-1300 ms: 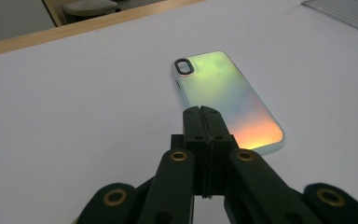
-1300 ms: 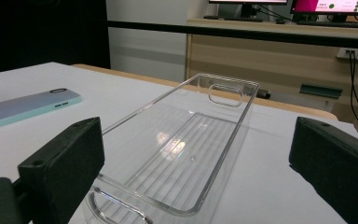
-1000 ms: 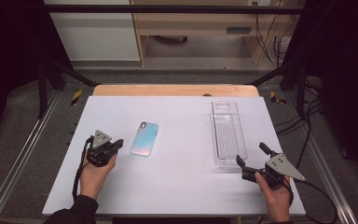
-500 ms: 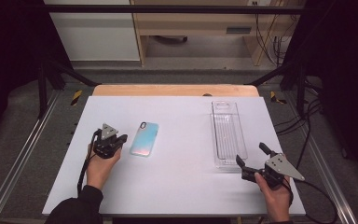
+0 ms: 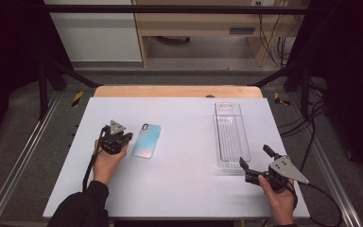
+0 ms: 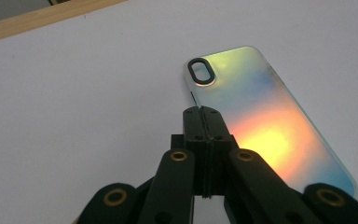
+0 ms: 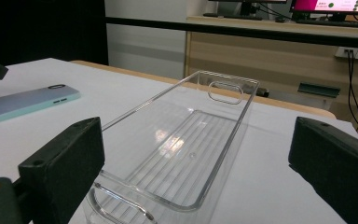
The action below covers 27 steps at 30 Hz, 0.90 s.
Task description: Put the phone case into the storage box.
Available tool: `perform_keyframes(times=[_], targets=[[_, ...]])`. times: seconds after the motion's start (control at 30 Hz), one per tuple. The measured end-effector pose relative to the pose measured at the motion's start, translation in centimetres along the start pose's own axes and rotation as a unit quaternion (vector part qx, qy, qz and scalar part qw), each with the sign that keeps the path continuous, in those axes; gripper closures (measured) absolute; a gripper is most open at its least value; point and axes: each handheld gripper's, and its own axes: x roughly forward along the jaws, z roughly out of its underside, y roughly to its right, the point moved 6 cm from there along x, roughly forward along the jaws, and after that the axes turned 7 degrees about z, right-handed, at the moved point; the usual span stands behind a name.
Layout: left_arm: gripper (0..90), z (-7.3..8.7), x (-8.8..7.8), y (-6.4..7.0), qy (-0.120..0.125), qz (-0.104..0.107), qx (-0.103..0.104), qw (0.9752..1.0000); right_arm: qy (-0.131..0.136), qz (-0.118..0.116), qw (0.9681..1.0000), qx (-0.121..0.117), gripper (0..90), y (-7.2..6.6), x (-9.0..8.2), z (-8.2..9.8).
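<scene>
I have the right gripper [image 5: 259, 161] nearest to me, at about 4 o'clock on the table [image 5: 179, 194], held in the right hand [image 5: 279, 198]. Its jaws stand wide apart with nothing between them. In the right gripper view they frame the near end of the clear tray [image 7: 186, 154], which is just ahead of the tips and not touched. In the high view the tray [image 5: 230, 137] runs lengthwise toward 12 o'clock, with its far handle slot near the wooden edge [image 5: 175, 91] of the table.

My left gripper [image 5: 123, 138] sits at about 9 o'clock, held in the left hand [image 5: 106, 163], with a dark sleeve [image 5: 78, 210] below it. Its jaws are clenched tight on each other and hold nothing. In the left gripper view the closed tips [image 6: 204, 114] are right at the phone's [image 6: 265, 121] long edge, just below the camera ring [image 6: 201, 71]; I cannot tell whether they touch it.

The phone [image 5: 146, 140] lies flat, back up, left of centre on the table, just beside the left gripper at its 3 o'clock. It is well apart from the tray. Its camera end points toward 12 o'clock. The back shows an iridescent sheen, orange to blue.

Beyond the table at 12 o'clock I see a wooden desk [image 5: 203, 28] and cables [image 5: 274, 28] at 1 o'clock.
</scene>
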Motion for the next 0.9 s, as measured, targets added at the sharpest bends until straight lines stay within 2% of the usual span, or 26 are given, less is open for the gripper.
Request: perform_keyframes(times=[0.1,0.23,0.4,0.7,0.9], targets=[[90.0,-0.2,0.3,-0.2,0.0,-0.003,-0.002,1.0,0.0,0.002,1.0,0.0,3.9,0.0,-0.1,0.0],[90.0,0.0,0.9,-0.7,-0.003,-0.002,-0.019,0.9998,0.001,0.002,1.0,0.0,4.0,-0.1,-0.2,0.0],[90.0,0.1,1.4,-1.3,-0.006,-0.002,-0.03,0.9995,0.001,0.005,1.0,0.0,4.0,-0.1,-0.3,0.0],[90.0,-1.4,2.6,-1.4,-0.017,-0.004,-0.022,0.9996,-0.002,0.016,0.9999,0.0,4.0,0.4,-1.2,0.2],[90.0,-1.8,3.9,-1.6,-0.024,-0.004,-0.031,0.9992,-0.002,0.023,0.9997,0.002,4.0,0.7,-1.7,0.3]])
